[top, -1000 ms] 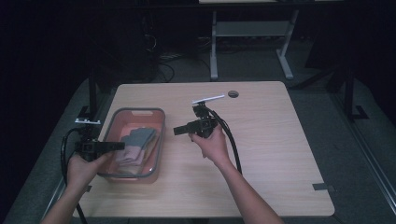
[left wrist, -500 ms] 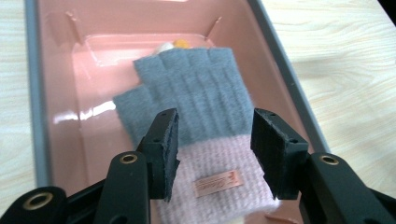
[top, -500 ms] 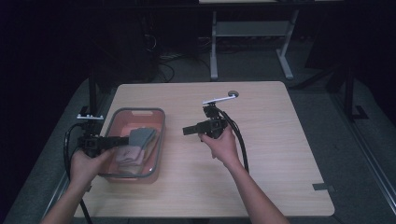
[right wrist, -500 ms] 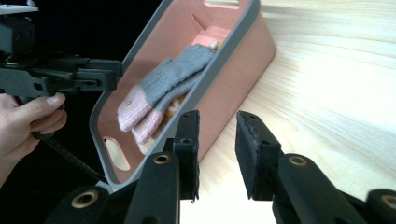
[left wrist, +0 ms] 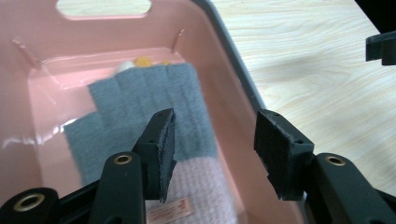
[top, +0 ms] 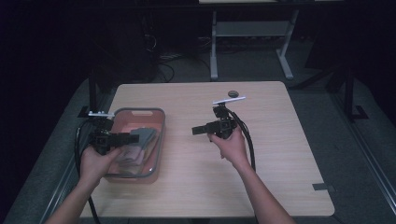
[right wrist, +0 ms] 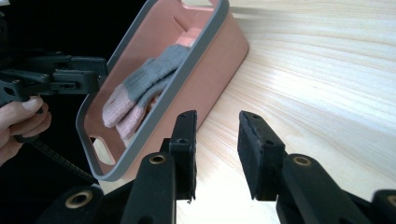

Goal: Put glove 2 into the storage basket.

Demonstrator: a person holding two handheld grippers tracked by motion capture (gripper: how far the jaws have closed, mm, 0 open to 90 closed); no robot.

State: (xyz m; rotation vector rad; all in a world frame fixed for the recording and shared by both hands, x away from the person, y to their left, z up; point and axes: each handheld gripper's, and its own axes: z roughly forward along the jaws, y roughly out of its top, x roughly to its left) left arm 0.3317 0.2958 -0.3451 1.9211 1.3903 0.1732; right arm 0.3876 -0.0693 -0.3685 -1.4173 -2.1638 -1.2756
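A pink bin with a grey rim (top: 161,135) stands on the left of the wooden table. Inside lies a grey and pink knitted glove (top: 140,140). My left gripper (top: 126,136) hovers over the bin's left side, pointing right. In the left gripper view the left gripper (left wrist: 212,126) is open above the glove (left wrist: 140,98); its jaws have just been opening, with nothing between them. My right gripper (top: 196,129) hangs over mid-table, pointing left at the bin. That right gripper (right wrist: 217,119) has also just been opening, open and empty, facing the bin's rim (right wrist: 187,65) and the glove (right wrist: 154,79).
A small dark round object (top: 232,94) lies near the table's far edge. A piece of tape (top: 323,187) sits at the front right corner. Bare wood (top: 289,140) stretches to the right of my right hand. Metal desk legs (top: 214,46) stand beyond the table.
My right hand has drifted to the right, away from the bin. My left hand has shifted slightly farther over the bin's left side.
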